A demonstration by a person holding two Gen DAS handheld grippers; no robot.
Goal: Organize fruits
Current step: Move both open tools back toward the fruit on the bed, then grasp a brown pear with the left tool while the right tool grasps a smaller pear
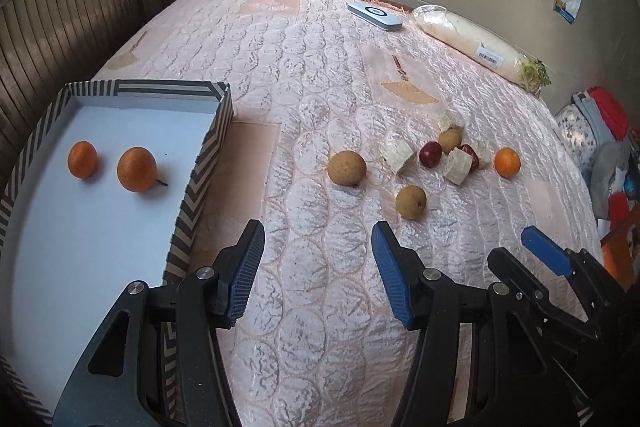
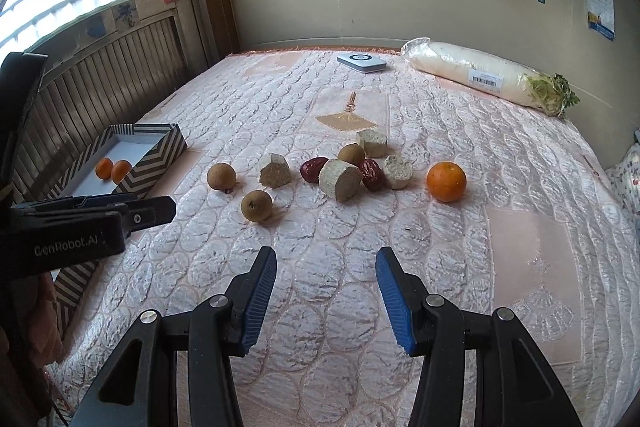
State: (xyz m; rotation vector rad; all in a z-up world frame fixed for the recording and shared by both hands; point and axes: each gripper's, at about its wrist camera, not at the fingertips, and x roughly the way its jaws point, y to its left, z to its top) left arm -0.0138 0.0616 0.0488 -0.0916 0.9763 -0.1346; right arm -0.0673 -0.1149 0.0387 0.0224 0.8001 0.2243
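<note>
1. Left gripper (image 1: 318, 269): your jaws stand wide and hold nothing; it hovers over the quilted cover (image 1: 320, 67), just right of the box's near right wall.
2. Right gripper (image 2: 326, 293): likewise wide and unloaded, above bare cover, near side of the fruit cluster.
3. Striped box (image 1: 208, 147): far left of the bed, white floor, two oranges (image 1: 137, 169) lying apart inside it.
4. Loose orange (image 2: 446, 181): right end of the cluster, standing alone, apart from the rest.
5. Brown round fruits: one at the left (image 2: 221, 176), one nearer you (image 2: 256, 205), one (image 2: 351, 154) in the middle of the pile, touching its neighbours.
6. Red dates (image 2: 313, 169): two, wedged among the pale cut chunks (image 2: 340, 179); four chunks can be counted.
7. Not for sorting, far edge: wrapped white radish (image 2: 472, 71) and a flat white device (image 2: 361, 62).
8. Step in hand, as judged: oranges are being gathered into the box; one remains out.
9. Next move, as judged: your right gripper is best placed for the loose orange. Straddle it squarely, close gently since it will roll, then carry it left to the box.
</note>
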